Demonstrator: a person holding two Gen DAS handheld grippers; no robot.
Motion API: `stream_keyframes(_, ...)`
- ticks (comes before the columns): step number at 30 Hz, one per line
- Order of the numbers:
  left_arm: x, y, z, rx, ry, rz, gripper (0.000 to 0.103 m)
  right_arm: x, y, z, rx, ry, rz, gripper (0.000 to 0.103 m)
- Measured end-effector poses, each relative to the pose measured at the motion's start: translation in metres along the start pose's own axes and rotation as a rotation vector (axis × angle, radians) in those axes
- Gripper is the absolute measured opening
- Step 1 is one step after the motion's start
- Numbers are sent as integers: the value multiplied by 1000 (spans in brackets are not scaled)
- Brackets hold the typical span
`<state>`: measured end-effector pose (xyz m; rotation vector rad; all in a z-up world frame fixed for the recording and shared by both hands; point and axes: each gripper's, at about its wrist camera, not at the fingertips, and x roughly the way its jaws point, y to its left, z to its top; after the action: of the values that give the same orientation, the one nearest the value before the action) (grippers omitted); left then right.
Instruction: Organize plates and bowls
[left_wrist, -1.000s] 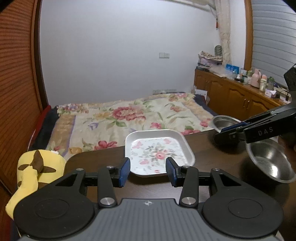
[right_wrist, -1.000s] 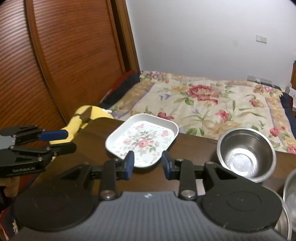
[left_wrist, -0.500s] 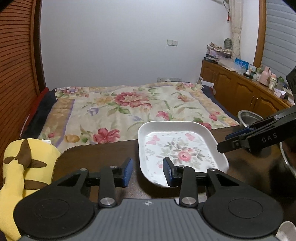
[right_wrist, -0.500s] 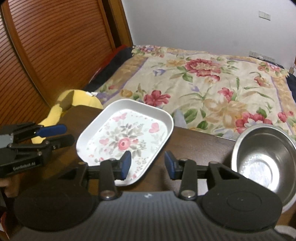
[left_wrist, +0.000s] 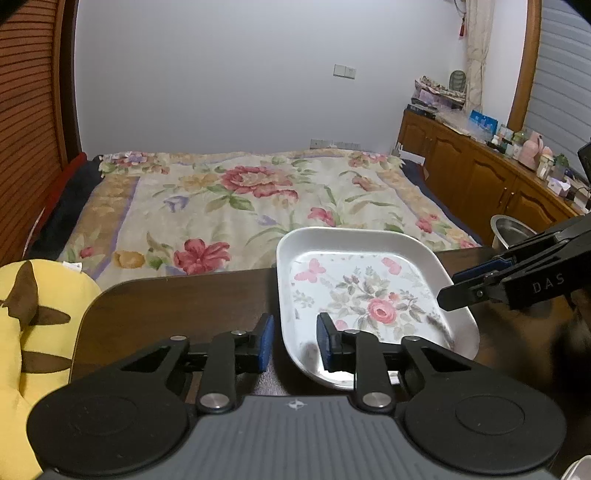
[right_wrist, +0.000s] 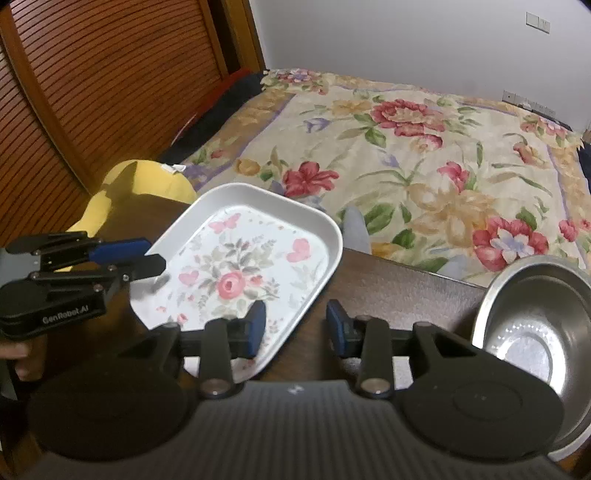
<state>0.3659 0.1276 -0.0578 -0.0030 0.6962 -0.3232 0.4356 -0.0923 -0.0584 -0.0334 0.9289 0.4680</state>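
Note:
A white rectangular plate (left_wrist: 369, 291) (right_wrist: 240, 273) with a flower print lies on the dark wooden table (left_wrist: 166, 306) near its far edge. My left gripper (left_wrist: 293, 343) (right_wrist: 155, 254) straddles the plate's left rim; its jaws are closing, and a gap shows between the pads and the rim. My right gripper (right_wrist: 295, 325) (left_wrist: 452, 286) straddles the opposite rim, one finger over the plate's inside. Its jaws are closing too, without pressing on the rim. A steel bowl (right_wrist: 535, 317) (left_wrist: 509, 229) stands to the right of the plate.
A yellow plush toy (left_wrist: 22, 332) (right_wrist: 147, 177) sits at the table's left corner. Beyond the table's far edge lies a bed with a flowered cover (left_wrist: 258, 199). A wooden cabinet (left_wrist: 480, 184) with small items runs along the right wall. Slatted wooden doors (right_wrist: 92, 92) stand at the left.
Both grippers have moved forward and down to the plate, so each now has a rim between its fingers. The left jaws have narrowed.

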Motion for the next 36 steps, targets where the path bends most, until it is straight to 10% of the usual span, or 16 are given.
stream_keyframes(36,-44,-3,-15,-35,8,-15,13,-14,19,-16,-33,15,31,16)
